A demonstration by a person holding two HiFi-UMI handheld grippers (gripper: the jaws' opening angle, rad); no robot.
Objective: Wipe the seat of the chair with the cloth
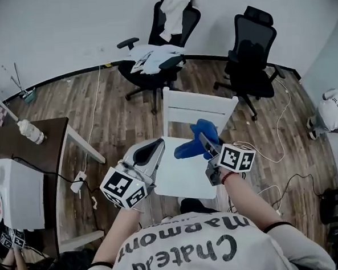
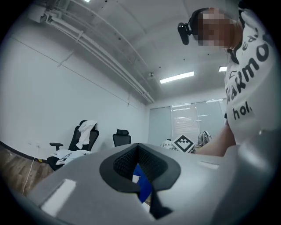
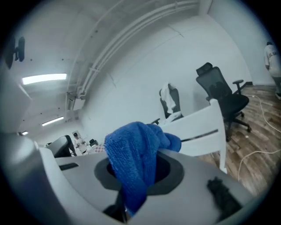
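Head view: the right gripper [image 1: 208, 144] pinches the blue cloth [image 1: 192, 147] over the white chair [image 1: 197, 108] seat; the left gripper [image 1: 149, 153] is closed and empty.

The wood floor [image 1: 116, 115] meets a white wall [image 1: 65, 29]. Near the wall stand a clothes-draped office chair [image 1: 177, 31] and a bare office chair [image 1: 251, 55]. A brown table [image 1: 24, 149] stands well apart from the wall.

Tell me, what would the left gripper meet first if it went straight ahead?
Likely the blue terry cloth hanging from the right gripper, over the white chair seat; depth is unclear.
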